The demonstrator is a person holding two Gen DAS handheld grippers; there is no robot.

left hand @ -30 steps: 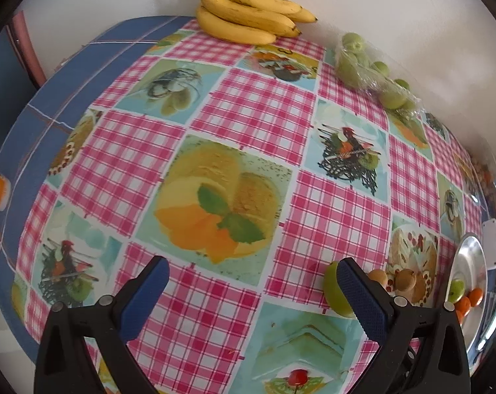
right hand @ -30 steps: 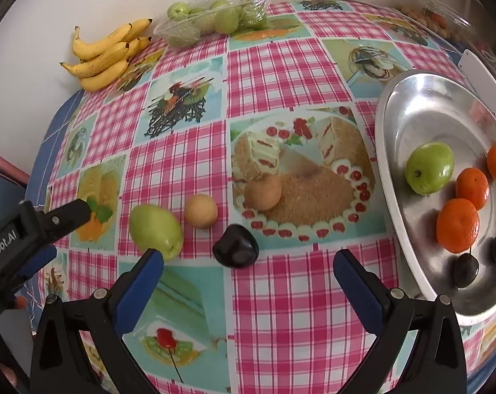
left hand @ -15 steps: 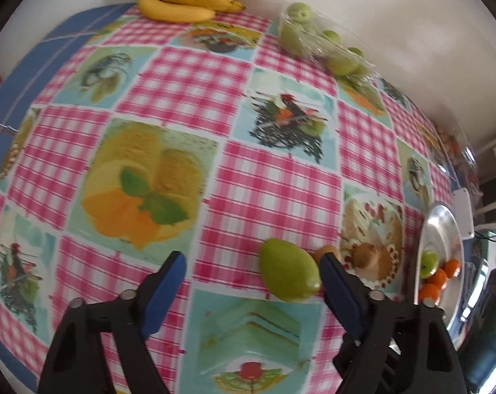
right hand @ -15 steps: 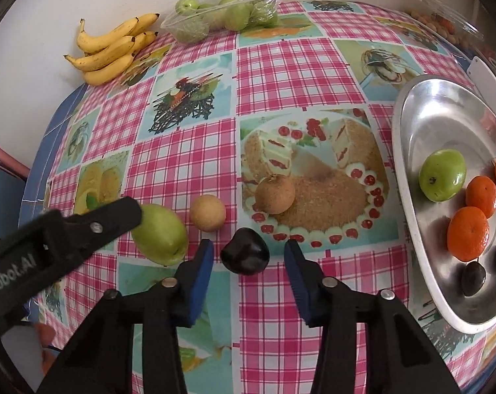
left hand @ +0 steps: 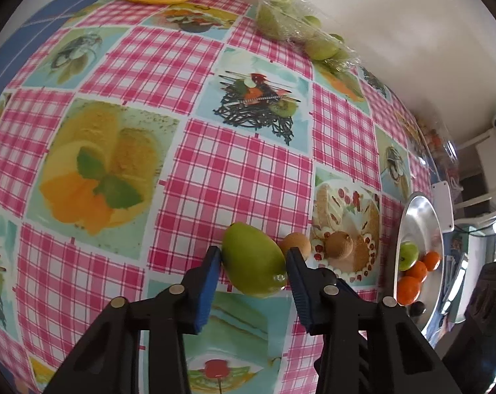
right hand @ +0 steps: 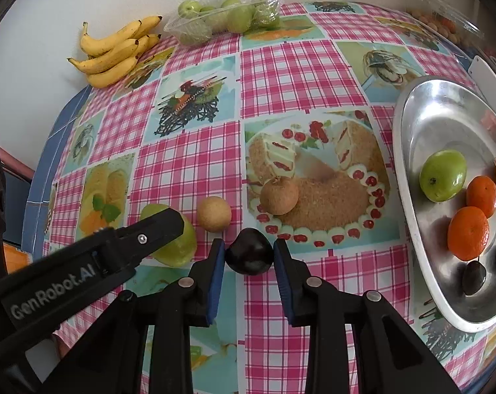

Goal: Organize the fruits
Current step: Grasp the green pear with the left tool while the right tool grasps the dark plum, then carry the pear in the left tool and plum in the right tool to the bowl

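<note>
On the desk [right hand: 280,75], covered by a pink checked cloth, three loose fruits besides the dark one are counted: one green mango [left hand: 253,264] and two brown round fruits [right hand: 214,213], [right hand: 278,196]. One dark plum [right hand: 249,256] lies just in front of them. One steel tray [right hand: 421,236] at the right edge is seen to hold one green fruit [right hand: 443,175], three oranges [right hand: 468,233] and at least two dark plums [right hand: 474,277]. One bunch of bananas [right hand: 115,54] and one clear pack of green fruits [right hand: 225,16] are noted by the wall. Both tools are pitched steeply downward. The left hand-held gripper [left hand: 253,262] has just been closing, with its blue pads against the mango's two sides. The right hand-held gripper [right hand: 248,256] has likewise been closing, with its pads pressed to the plum on the cloth.
</note>
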